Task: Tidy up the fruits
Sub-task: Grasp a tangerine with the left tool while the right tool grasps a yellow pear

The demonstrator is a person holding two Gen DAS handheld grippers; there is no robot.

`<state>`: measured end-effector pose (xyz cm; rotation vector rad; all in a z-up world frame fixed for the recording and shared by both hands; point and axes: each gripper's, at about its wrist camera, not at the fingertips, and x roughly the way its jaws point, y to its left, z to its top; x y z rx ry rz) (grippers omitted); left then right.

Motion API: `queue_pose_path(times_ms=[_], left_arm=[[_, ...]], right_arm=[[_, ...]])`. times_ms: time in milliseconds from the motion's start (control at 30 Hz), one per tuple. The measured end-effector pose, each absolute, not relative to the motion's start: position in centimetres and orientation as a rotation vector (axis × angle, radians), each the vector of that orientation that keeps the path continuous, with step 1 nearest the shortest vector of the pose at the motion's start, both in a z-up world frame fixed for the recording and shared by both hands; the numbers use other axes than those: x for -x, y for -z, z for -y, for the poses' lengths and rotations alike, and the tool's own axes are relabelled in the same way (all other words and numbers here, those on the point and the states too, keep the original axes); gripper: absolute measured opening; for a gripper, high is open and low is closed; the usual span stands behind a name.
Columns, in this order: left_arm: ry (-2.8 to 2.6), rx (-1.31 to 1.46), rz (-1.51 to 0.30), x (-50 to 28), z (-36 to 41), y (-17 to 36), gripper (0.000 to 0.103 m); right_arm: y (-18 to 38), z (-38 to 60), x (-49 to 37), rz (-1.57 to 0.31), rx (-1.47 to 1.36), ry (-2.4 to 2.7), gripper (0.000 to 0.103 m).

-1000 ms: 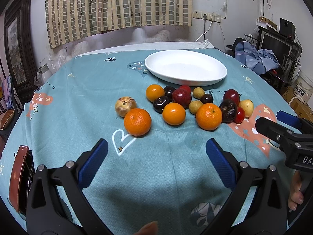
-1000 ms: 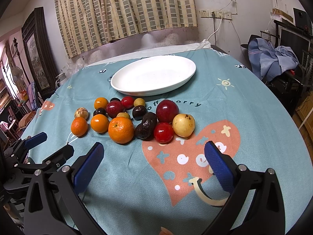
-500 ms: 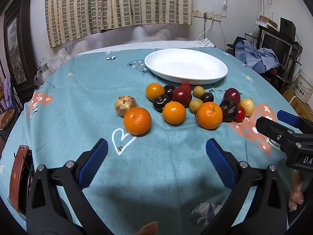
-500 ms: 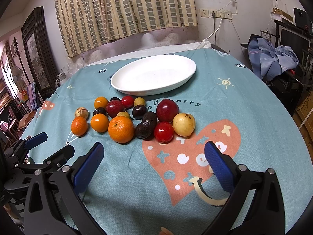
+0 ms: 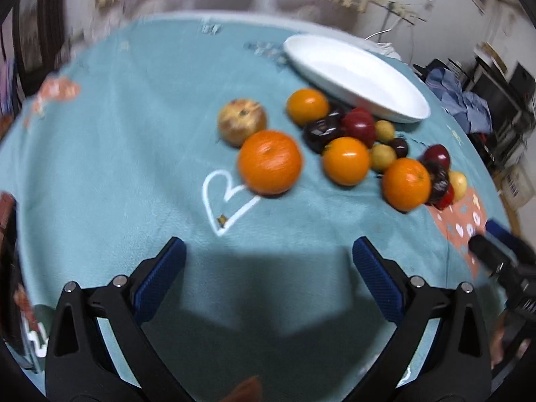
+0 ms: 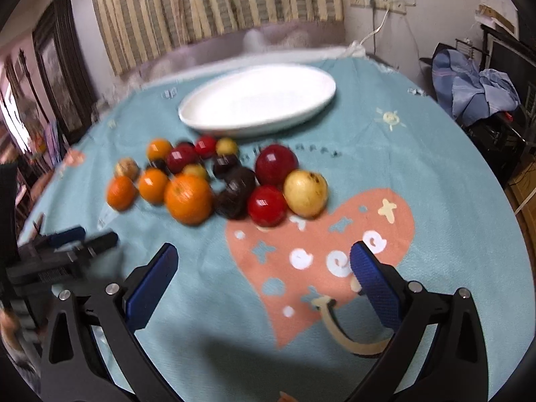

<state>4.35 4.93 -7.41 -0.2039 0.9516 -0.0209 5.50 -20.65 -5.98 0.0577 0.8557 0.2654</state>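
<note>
Several fruits lie in a cluster on the teal tablecloth in front of an empty white oval plate [image 5: 358, 77] [image 6: 258, 100]. In the left wrist view the nearest is a large orange [image 5: 269, 162], with a tan apple [image 5: 241, 124] behind it and more oranges [image 5: 345, 160] and dark plums to the right. In the right wrist view a red fruit [image 6: 267, 206], a yellow fruit [image 6: 305, 189] and an orange [image 6: 188, 197] are nearest. My left gripper [image 5: 268, 261] is open and empty, short of the large orange. My right gripper [image 6: 263, 264] is open and empty over the pink heart print.
The round table's cloth [image 6: 435, 174] drops off at the edges. Blue clothes [image 6: 475, 90] lie on furniture at the right. A striped curtain [image 6: 214, 0] hangs behind. The other gripper shows at the right edge of the left view [image 5: 502, 258] and the left edge of the right view [image 6: 67, 248].
Both grippers have moved forward toward the fruit, which now looks larger and blurred. The left view has swung left and tilted. Both stay open.
</note>
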Motion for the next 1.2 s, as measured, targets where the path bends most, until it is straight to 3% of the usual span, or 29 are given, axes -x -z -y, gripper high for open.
queue_pose_path(times_ms=[233, 633, 1067, 1167, 1200], left_arm=[[-0.035, -0.012, -0.979, -4.7, -4.9, 8.1, 0.101], [-0.031, -0.013, -0.988, -5.1, -4.4, 7.4, 0.101], [0.140, -0.063, -0.911, -9.3, -3.7, 5.7, 0.101], [0.176, -0.027, -0.908, -9.5, -4.0, 5.6, 0.089], [0.197, -0.016, -0.908, -9.5, -4.1, 5.6, 0.077]], right_arm=[[7.7, 21.2, -6.2, -0.948, -0.018, -0.270, 0.102], [8.4, 19.9, -6.1, -0.978, 0.158, -0.284, 0.102], [6.4, 24.2, -7.5, -0.826, -0.181, -0.389, 0.102], [5.9, 25.3, -7.5, -0.800, -0.229, -0.398, 0.102], [6.0, 25.6, -7.6, -0.803, -0.244, -0.400, 0.102]])
